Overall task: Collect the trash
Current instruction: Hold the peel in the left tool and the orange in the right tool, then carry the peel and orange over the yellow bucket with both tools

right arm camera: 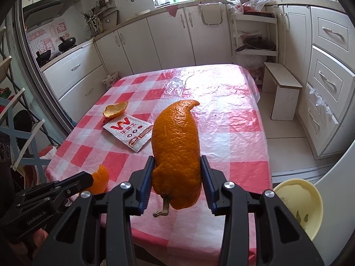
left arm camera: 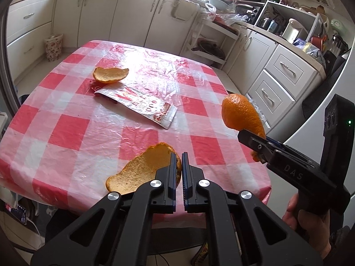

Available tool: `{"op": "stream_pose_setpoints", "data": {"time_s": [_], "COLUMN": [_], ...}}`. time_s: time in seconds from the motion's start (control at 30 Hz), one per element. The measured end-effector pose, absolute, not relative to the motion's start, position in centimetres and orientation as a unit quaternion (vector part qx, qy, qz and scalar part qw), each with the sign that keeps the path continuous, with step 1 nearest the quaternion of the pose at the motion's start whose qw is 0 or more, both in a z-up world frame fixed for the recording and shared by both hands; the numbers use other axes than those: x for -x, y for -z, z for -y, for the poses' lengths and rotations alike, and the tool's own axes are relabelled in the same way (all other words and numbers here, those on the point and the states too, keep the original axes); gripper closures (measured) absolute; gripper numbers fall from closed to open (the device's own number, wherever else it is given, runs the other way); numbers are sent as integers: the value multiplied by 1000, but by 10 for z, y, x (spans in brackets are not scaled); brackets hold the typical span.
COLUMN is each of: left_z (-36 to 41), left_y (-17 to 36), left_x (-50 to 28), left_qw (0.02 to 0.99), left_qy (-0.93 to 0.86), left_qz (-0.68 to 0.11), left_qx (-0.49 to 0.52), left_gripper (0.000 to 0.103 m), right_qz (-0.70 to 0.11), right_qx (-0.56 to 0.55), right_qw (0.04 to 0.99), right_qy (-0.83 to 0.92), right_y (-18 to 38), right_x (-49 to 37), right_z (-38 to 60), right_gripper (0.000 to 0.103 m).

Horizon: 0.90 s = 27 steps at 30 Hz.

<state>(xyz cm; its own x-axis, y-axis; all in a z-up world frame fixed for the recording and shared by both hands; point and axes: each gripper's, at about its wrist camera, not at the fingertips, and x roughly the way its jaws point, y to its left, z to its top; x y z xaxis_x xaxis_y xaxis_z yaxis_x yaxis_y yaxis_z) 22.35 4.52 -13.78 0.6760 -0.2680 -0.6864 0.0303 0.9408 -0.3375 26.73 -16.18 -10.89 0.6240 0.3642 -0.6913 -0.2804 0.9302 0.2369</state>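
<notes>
Left gripper: jaws nearly shut, pinching curled orange peel, pith up.
Right gripper: jaws half open, clamping long orange peel, upright.
Pale yellow bowl: right of right jaws, nearer that hand.
Surface: third peel, wrapper remain.

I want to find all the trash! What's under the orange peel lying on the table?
The far orange peel rests on the top corner of a snack wrapper, which lies on the checked tablecloth. Whatever is beneath the peel's middle is covered.
</notes>
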Motion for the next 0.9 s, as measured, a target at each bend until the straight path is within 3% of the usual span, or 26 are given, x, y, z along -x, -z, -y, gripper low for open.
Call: {"op": "stream_pose_setpoints", "data": {"time_s": [0.9], "left_z": [7], "left_y": [119], "left_x": [-220], "left_qw": [886], "left_qy": [162], "left_qz": [-399], "left_qx": [169], "left_gripper": [99], "right_qz": [-385], "right_qx": [-113], "right_qw": [911], "right_qy": [-100], "right_y": [101], "right_x": [-244], "right_z": [254], "right_gripper": [62]}}
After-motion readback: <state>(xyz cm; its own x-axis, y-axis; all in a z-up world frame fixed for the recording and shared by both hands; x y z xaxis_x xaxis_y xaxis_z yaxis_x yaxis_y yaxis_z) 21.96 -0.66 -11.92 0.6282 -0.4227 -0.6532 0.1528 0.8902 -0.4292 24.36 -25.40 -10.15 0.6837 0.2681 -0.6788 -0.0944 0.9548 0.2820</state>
